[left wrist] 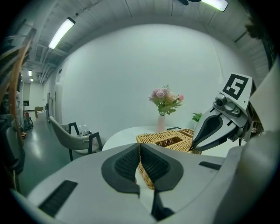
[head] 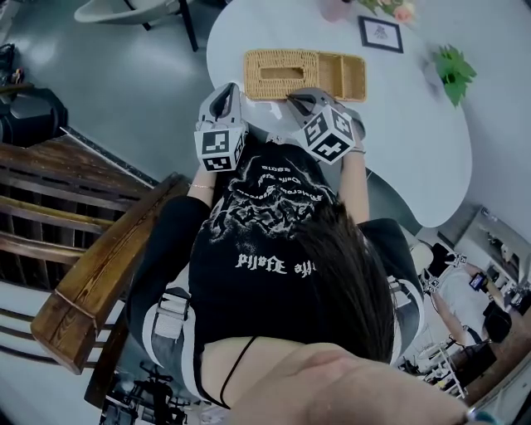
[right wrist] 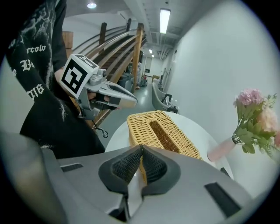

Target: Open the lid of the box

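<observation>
A wicker box (head: 303, 75) lies on the round white table (head: 398, 133), with a slotted lid (head: 280, 73) on its left part and open compartments at its right end. My left gripper (head: 222, 101) hovers just short of the box's near left corner, jaws shut and empty. My right gripper (head: 300, 101) is at the box's near edge, jaws together with nothing between them. In the left gripper view the box (left wrist: 168, 140) lies just beyond the shut gripper (left wrist: 140, 145), with the right gripper (left wrist: 216, 127) beside it. The right gripper view shows the box (right wrist: 162, 131) ahead of the shut gripper (right wrist: 141, 148).
A pink vase of flowers (left wrist: 165, 105) stands behind the box, a framed card (head: 381, 34) and a green plant (head: 452, 70) to its right. A chair (head: 124, 10) is beyond the table's left. Wooden railings (head: 83, 249) are at my left.
</observation>
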Available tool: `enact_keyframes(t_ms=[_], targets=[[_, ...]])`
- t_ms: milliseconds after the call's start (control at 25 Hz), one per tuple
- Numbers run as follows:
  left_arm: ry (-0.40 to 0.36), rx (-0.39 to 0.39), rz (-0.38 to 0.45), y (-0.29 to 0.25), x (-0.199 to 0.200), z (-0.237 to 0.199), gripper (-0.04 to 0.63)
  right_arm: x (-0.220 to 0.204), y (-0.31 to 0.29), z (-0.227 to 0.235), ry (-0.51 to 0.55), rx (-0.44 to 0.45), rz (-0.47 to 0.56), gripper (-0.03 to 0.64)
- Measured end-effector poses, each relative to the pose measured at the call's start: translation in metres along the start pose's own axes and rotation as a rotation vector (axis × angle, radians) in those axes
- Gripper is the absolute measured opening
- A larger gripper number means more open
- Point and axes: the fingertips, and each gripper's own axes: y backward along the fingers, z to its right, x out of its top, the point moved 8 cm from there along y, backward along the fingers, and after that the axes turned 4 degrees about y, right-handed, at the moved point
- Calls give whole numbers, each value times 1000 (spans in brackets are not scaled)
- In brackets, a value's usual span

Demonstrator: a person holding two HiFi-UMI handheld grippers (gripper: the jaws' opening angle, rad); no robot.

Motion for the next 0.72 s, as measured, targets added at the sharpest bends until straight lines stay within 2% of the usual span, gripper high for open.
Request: enact_keyframes(t_ms=[320, 520, 720], targets=[[2, 5, 6, -3, 3, -1, 25, -2, 3, 6, -14, 18, 14, 35], [4, 8, 10, -3, 2, -2, 25, 3, 6, 11, 49, -11, 3, 35], [9, 9, 17, -5, 2, -6, 25, 9, 10, 14, 99, 4, -20, 35]])
